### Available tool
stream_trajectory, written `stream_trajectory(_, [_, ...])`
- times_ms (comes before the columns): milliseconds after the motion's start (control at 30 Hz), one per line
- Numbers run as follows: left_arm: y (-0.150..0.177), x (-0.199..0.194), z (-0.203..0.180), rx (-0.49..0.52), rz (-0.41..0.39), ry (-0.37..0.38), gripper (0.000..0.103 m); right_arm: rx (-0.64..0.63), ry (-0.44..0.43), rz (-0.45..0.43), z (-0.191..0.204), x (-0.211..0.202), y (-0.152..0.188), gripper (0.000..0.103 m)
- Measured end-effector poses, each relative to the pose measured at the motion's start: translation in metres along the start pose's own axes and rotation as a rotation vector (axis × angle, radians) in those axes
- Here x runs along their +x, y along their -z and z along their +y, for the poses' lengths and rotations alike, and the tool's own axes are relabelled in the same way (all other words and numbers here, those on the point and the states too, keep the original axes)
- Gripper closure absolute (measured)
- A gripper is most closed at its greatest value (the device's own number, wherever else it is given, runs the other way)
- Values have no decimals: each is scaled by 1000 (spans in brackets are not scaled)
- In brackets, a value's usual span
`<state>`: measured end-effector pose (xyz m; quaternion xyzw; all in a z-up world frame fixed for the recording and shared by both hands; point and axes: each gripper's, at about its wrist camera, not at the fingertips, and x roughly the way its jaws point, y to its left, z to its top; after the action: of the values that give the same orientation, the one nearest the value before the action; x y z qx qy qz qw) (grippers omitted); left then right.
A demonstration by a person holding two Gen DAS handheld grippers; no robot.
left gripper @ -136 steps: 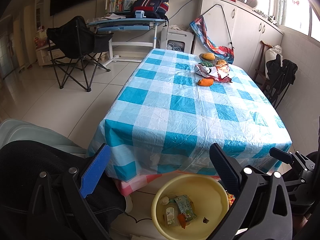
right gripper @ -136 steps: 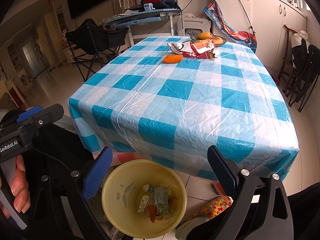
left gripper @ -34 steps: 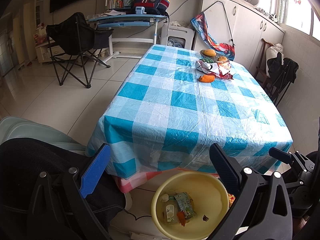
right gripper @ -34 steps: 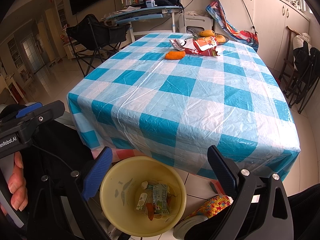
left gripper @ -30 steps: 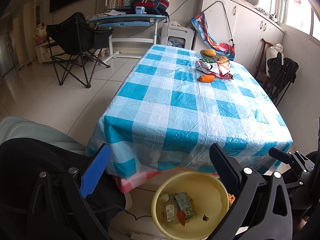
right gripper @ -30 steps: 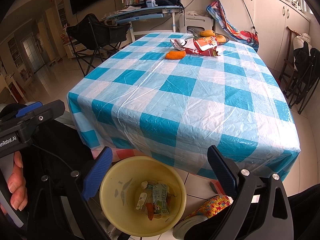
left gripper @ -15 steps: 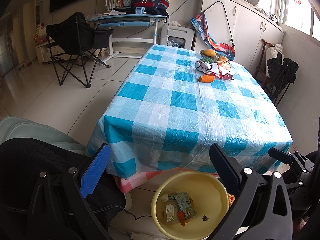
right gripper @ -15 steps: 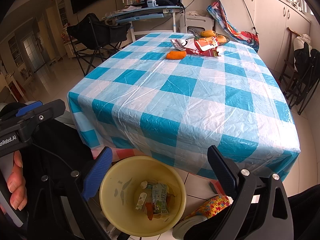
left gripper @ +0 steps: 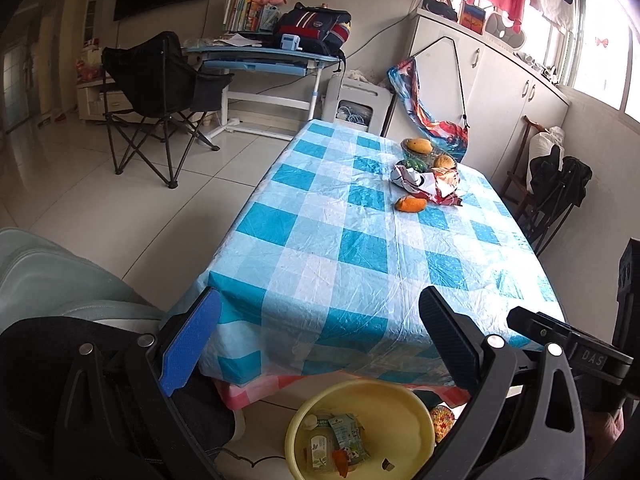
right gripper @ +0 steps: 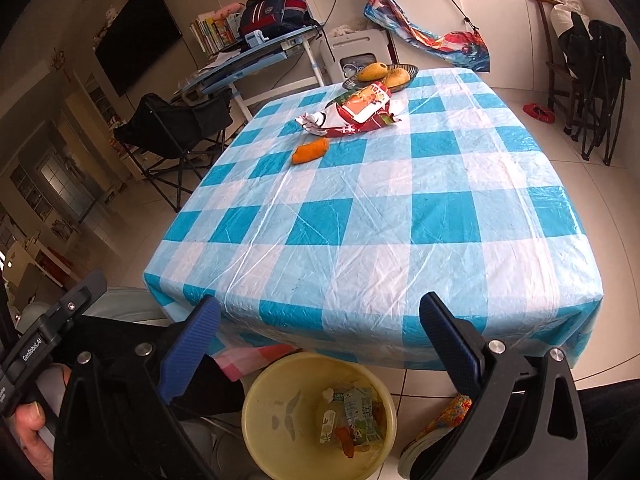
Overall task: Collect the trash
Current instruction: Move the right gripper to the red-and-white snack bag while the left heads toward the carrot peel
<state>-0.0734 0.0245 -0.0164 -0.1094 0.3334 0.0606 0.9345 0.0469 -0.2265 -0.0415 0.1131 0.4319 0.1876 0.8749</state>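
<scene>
left claw (left gripper: 316,344) agape, empty | right claw (right gripper: 318,342) agape — red wrapper (right gripper: 362,114) far ahead, yellow basin (right gripper: 272,412) below

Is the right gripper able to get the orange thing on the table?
Probably yes. The right gripper is open, and nothing lies between it and the orange thing, though it sits far across the table.

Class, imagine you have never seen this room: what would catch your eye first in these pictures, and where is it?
First comes the blue and white checked tablecloth filling the middle of both views. At its far end lie an orange peel and a red snack wrapper, in front of a fruit basket. Below the near table edge, a yellow bin on the floor holds cartons and scraps.
</scene>
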Motion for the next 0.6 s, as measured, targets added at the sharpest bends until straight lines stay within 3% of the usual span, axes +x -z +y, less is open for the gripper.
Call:
stream_trajectory(333, [-60, 62, -35, 101, 59, 31, 7, -30, 30, -43, -12, 43, -93, 8])
stream_trajectory(600, [-95, 114, -51, 117, 99, 23, 7, 68, 24, -41, -41, 96, -147, 8])
